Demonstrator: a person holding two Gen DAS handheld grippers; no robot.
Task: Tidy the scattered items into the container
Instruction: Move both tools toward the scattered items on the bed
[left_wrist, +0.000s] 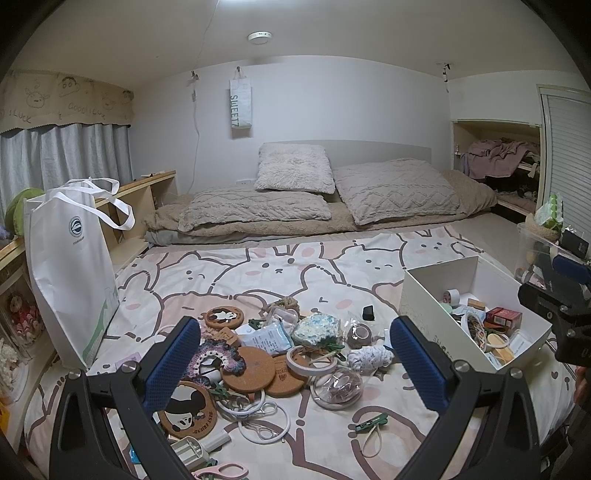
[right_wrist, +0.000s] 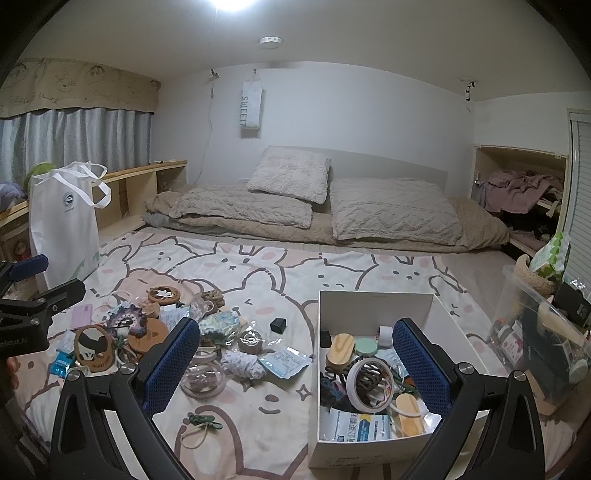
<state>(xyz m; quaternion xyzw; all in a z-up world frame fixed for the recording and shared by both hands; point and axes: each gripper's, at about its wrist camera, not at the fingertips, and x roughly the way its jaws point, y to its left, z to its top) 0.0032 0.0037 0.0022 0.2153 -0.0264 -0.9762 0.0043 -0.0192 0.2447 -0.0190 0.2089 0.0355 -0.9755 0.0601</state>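
Both tongs gape wide, nothing between the blue pads. The left gripper (left_wrist: 291, 350) hangs over the clutter heaped on the bunny-print bedspread (left_wrist: 295, 266), pile right between and just beyond its tips: plain cork coasters (left_wrist: 248, 373), a roll of double-sided tape (left_wrist: 312, 363), a crocheted ring (left_wrist: 214, 358), a panda coaster (left_wrist: 188, 410) partly behind the left pad. Only this view picks out the green clip (left_wrist: 371, 422) with its loop lying alone near the right-hand pad, and the white rings (left_wrist: 258, 413) at the pile's near edge.

Over to the right gripper (right_wrist: 295, 354): its right-hand pad hangs over the white cardboard box (right_wrist: 373, 295), and here the inside shows fully, with a tape roll (right_wrist: 369, 380), a mint-green lid (right_wrist: 365, 347), a wooden brush (right_wrist: 341, 347), a blue-and-white packet (right_wrist: 360, 424). The scattered heap lies left of this gripper, beyond its left-hand pad. The white tote bag (left_wrist: 70, 258) stands upright at the bed's left edge. Far right, a clear plastic bin (right_wrist: 535, 332) sits beside the box.
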